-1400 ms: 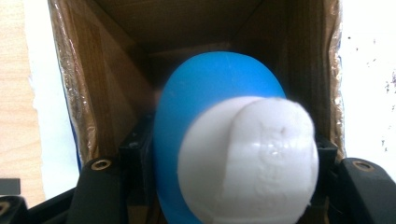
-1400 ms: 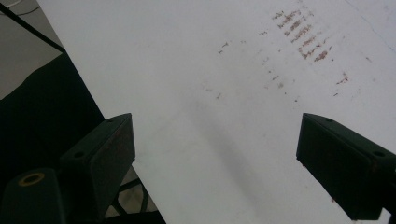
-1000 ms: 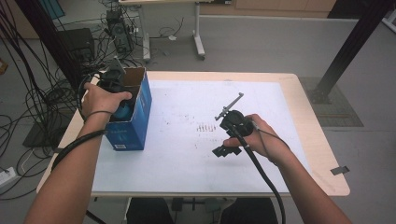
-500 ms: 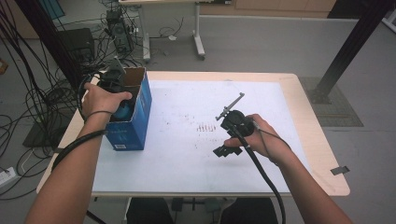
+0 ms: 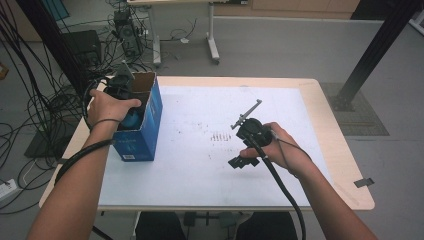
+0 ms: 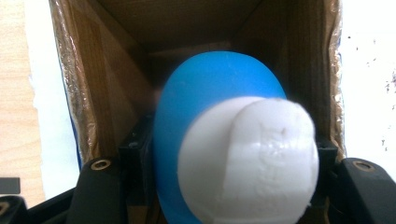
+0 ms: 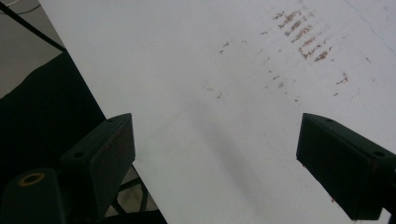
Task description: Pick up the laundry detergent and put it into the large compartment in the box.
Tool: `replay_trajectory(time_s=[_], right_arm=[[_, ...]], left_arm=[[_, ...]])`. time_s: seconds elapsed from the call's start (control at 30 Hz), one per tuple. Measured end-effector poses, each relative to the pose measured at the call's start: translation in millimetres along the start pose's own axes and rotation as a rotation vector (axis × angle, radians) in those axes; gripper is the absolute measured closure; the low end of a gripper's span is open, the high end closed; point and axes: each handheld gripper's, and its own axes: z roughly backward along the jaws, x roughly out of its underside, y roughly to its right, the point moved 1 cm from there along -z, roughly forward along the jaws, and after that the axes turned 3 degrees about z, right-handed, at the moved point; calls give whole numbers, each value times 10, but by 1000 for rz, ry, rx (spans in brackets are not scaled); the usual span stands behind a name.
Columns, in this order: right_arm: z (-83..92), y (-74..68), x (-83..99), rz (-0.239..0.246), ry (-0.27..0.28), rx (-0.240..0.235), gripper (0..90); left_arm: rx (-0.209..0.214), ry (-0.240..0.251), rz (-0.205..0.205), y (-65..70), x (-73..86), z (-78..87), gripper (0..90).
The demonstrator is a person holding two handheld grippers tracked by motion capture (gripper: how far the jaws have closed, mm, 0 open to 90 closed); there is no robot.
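Left hand-held gripper [image 5: 121,87] dips into the open blue box [image 5: 141,131] at the worktop's [image 5: 320,107] left edge; right hand-held gripper [image 5: 243,161] rests on the white sheet [image 5: 200,165].

Both forearms are bare, with no sleeves. The left gripper [image 5: 120,85] is black with a grey three-cornered plate on top and a black cable. The right gripper [image 5: 243,162] is black too, trailing a thick black cable; its blocky black fingers [image 7: 100,158] carry brass-ringed screw holes.
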Motion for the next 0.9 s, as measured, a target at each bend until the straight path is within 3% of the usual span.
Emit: replay_trajectory(time_s=[0.47, 0.9], right_arm=[[-10, -4, -12, 8, -1, 0, 112], [3, -18, -23, 11, 3, 4, 112]], left_arm=[[-3, -2, 11, -6, 3, 4, 342], [-6, 13, 4, 48, -16, 211, 334]])
